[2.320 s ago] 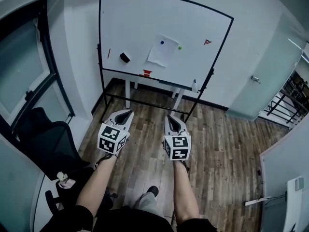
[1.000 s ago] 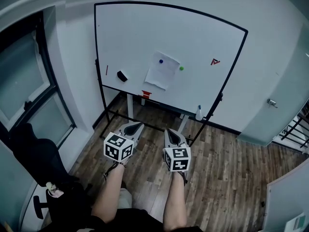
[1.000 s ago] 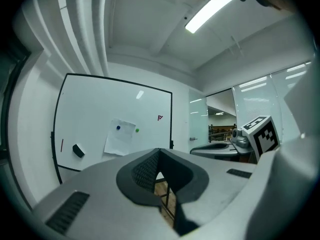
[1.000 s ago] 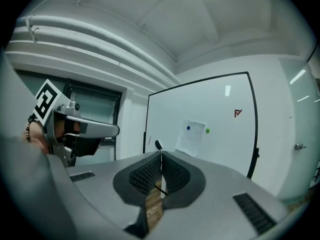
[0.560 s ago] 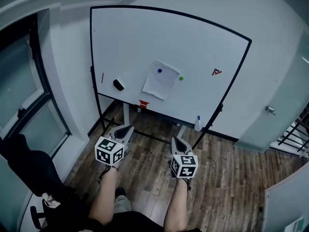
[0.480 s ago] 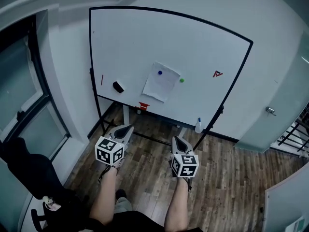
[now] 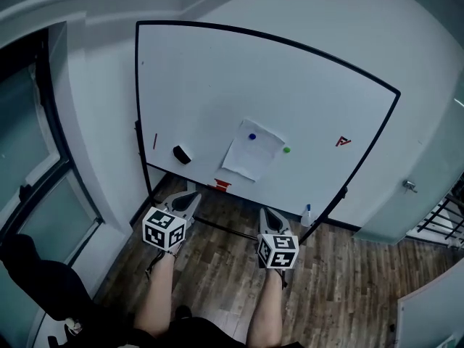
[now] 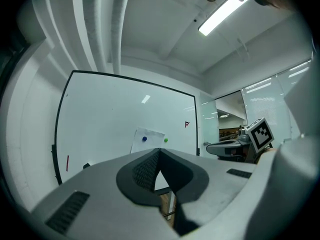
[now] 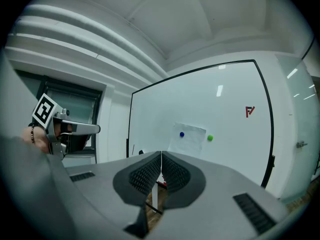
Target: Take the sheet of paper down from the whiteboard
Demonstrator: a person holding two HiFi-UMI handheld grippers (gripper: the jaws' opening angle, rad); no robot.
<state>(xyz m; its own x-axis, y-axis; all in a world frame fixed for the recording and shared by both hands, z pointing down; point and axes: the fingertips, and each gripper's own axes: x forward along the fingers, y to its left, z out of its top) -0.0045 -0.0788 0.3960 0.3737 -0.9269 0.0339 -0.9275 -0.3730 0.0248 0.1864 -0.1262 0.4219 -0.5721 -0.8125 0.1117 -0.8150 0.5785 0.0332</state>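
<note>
Clearly, nothing of the task itself is done yet. The sheet of paper (image 7: 253,151) hangs on the whiteboard (image 7: 210,78), a little below its middle. A blue magnet (image 7: 252,136) sits on its upper part and seems to hold it there. A green magnet (image 7: 286,150) is just beside the sheet's right edge, on the bare board as far as I can tell.

The left claw (image 7: 187,199) and the right claw (image 7: 267,214) are held low in front of the person. They point toward the board, and both are well apart from the sheet. In the left gripper view the two jaws meet at their tips with nothing between them. The right gripper view shows the same: jaws pressed together and empty.

In my judgement almost everything is left: to come close to the board, to open a claw, to take the sheet at an edge or corner, and to free it from the blue magnet.

A black eraser (image 7: 181,154) and a red marker (image 7: 154,141) are on the board to the left of the sheet, and they do not stand in the way.
</note>
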